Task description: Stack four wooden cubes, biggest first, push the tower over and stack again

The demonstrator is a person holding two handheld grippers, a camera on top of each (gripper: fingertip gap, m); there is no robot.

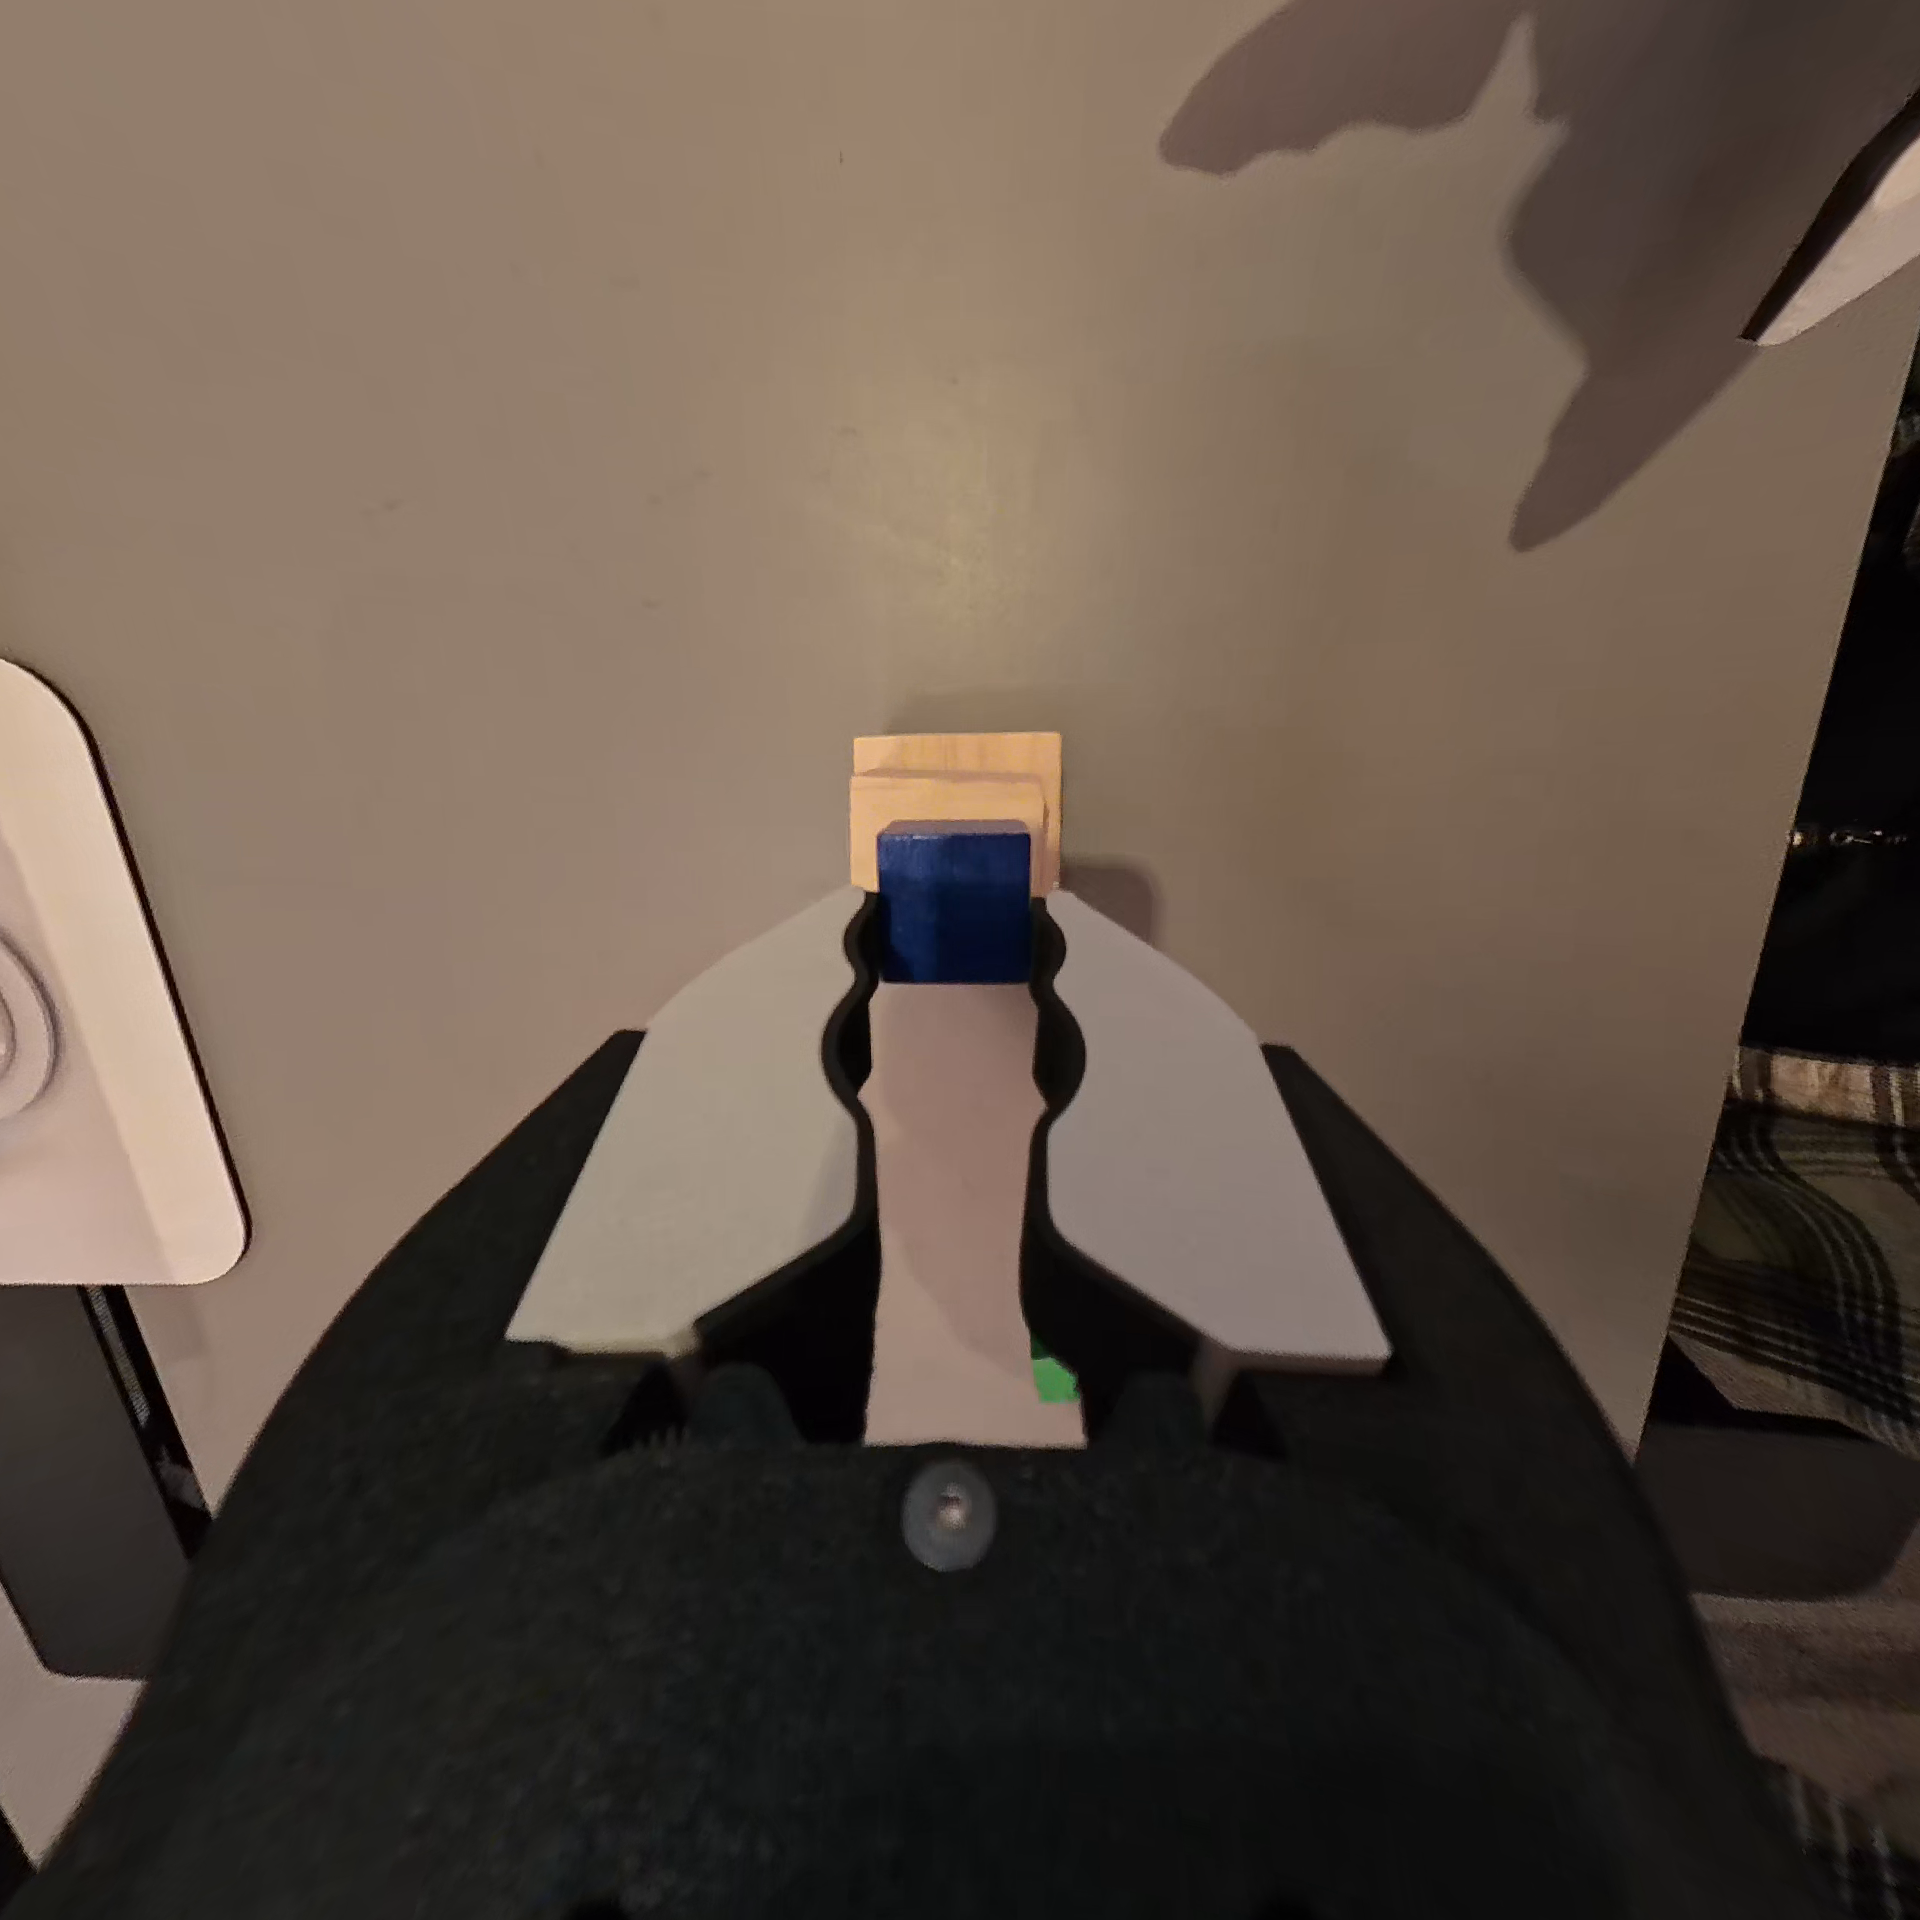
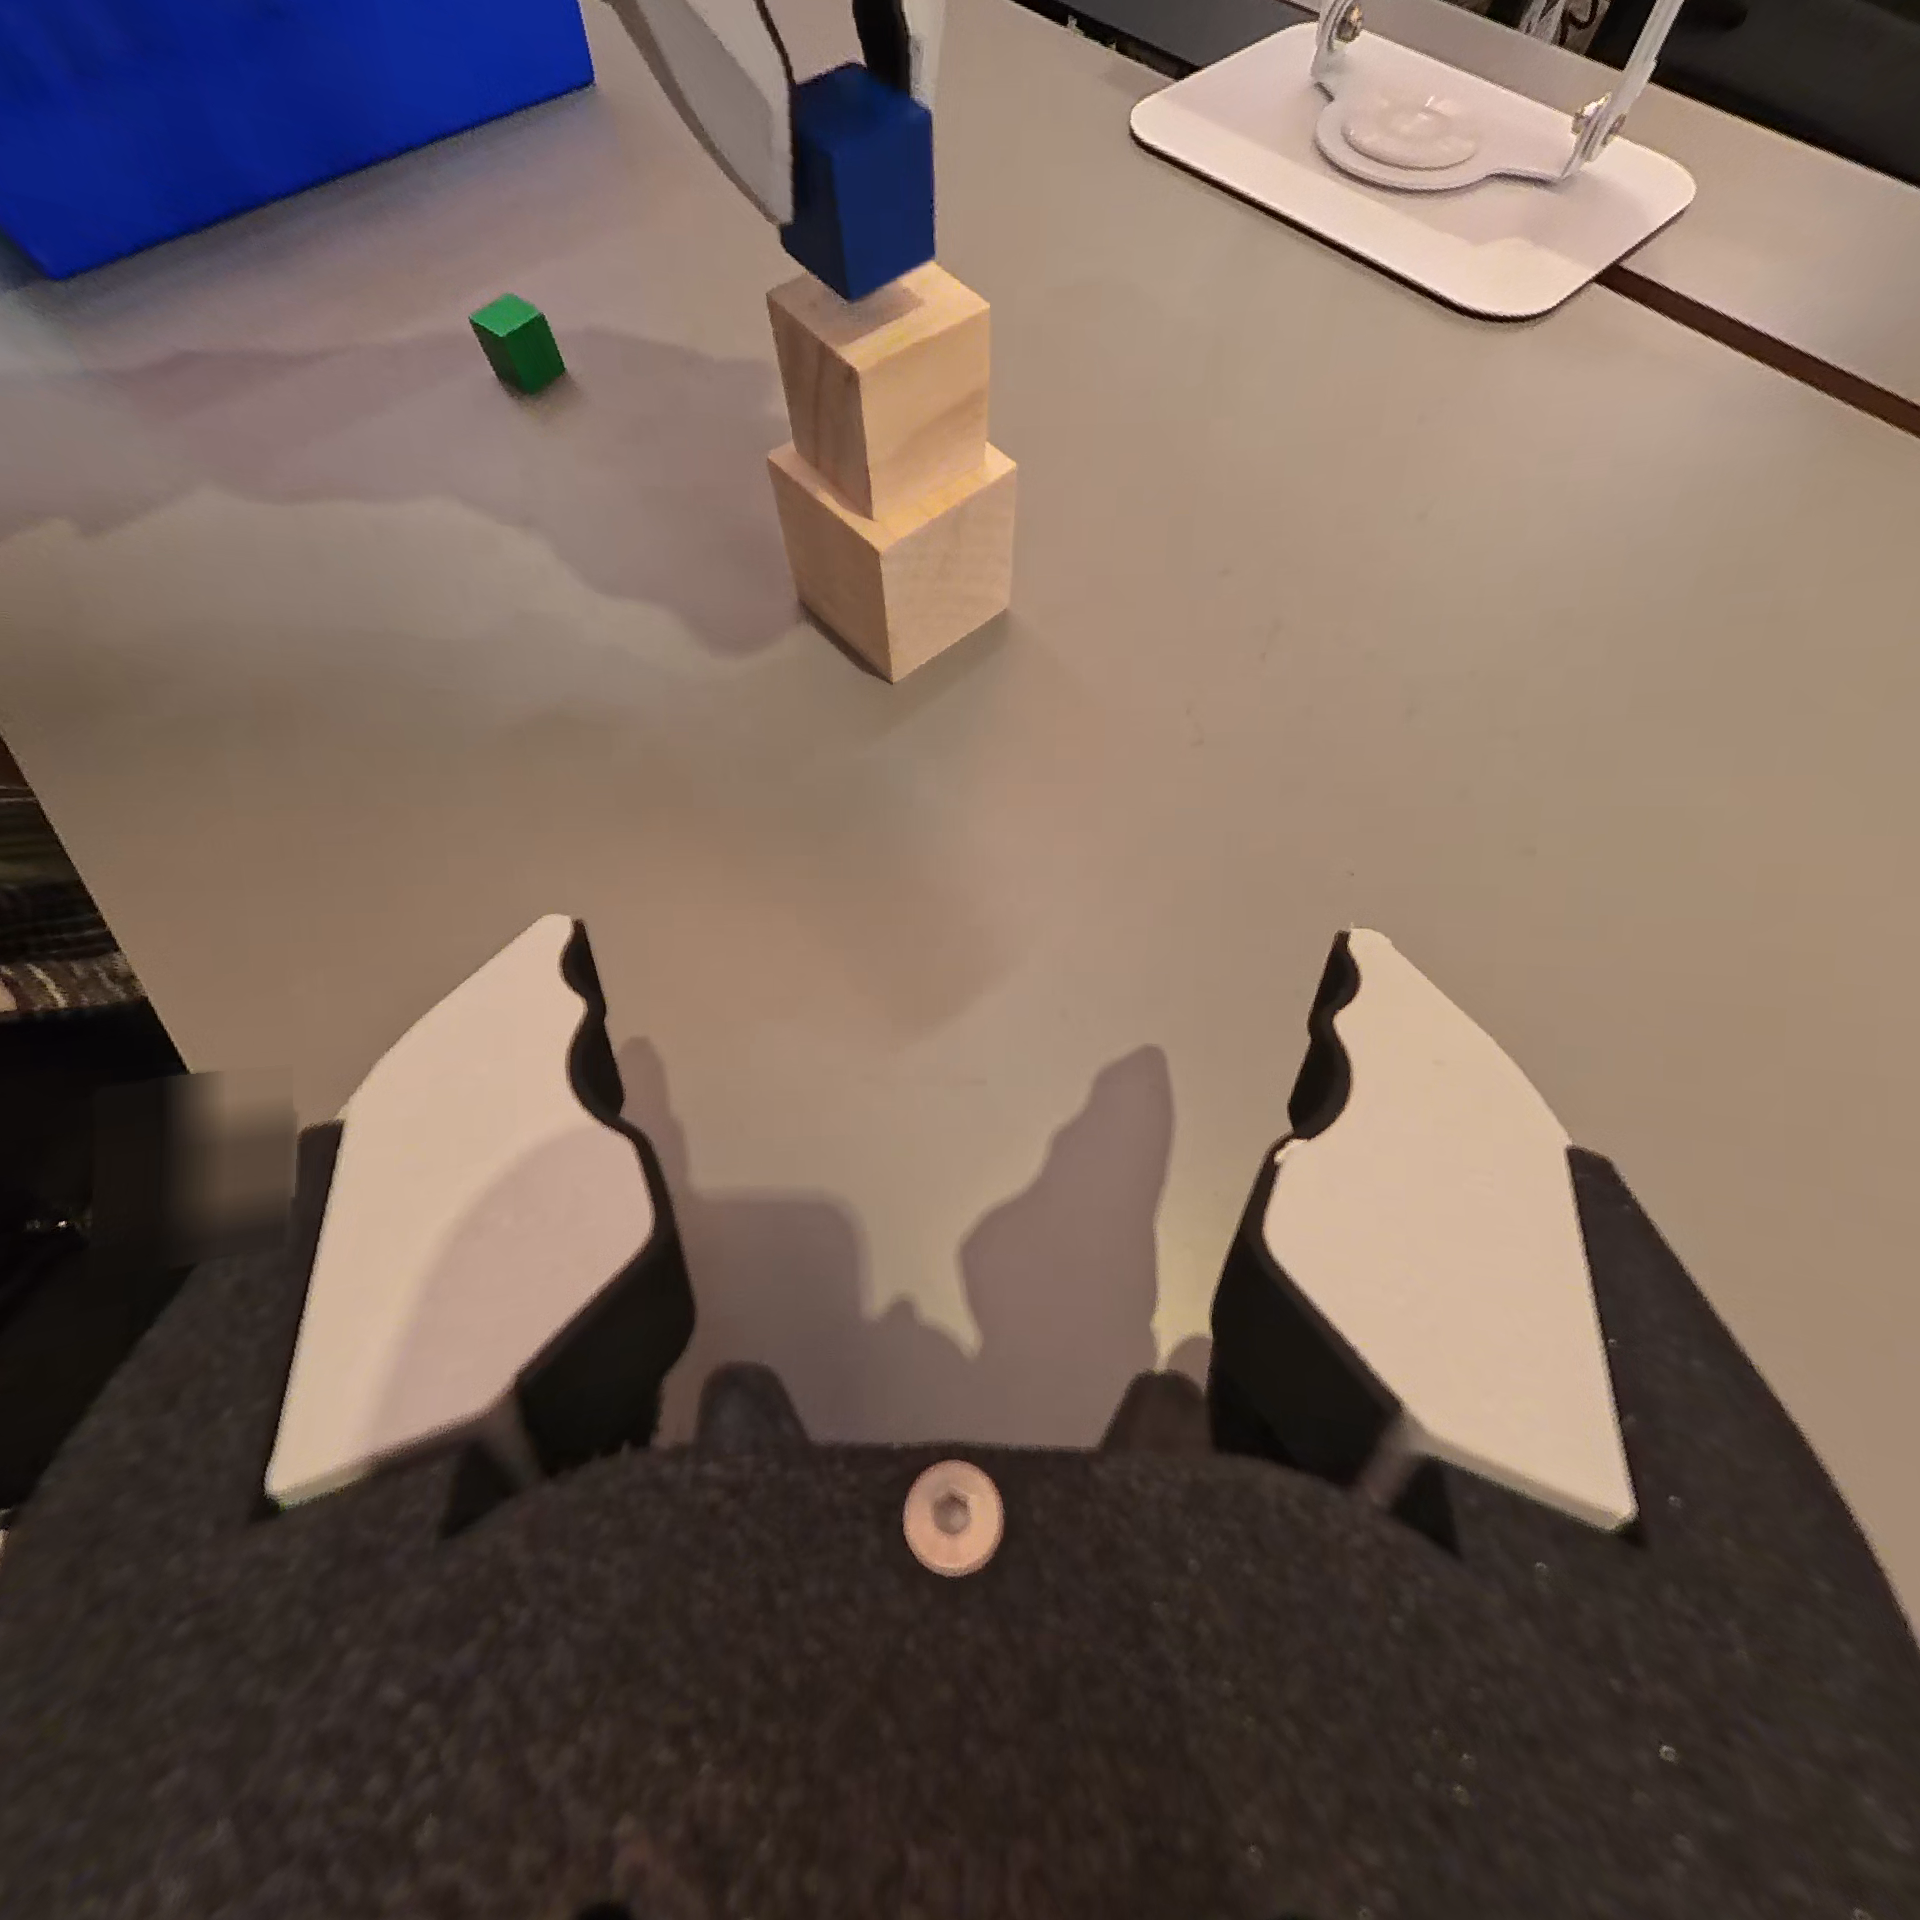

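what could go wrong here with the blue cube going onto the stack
1. The left gripper holds the blue wooden cube tilted, one edge near the middle plain wooden cube; released so, it may topple.
2. That middle cube sits twisted and off-centre on the large plain wooden cube, so a downward nudge could shift the tower.
3. The small green wooden cube lies close by and could be knocked.

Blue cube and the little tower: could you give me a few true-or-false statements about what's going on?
1. The left tongs grip the blue cube. True.
2. The green cube tops the tower. False: it lies alone on the table.
3. The right tongs hold a cube. False: they are open and empty.
4. Two plain wooden cubes are stacked, the smaller wooden cube on the bigger wooden cube. True.
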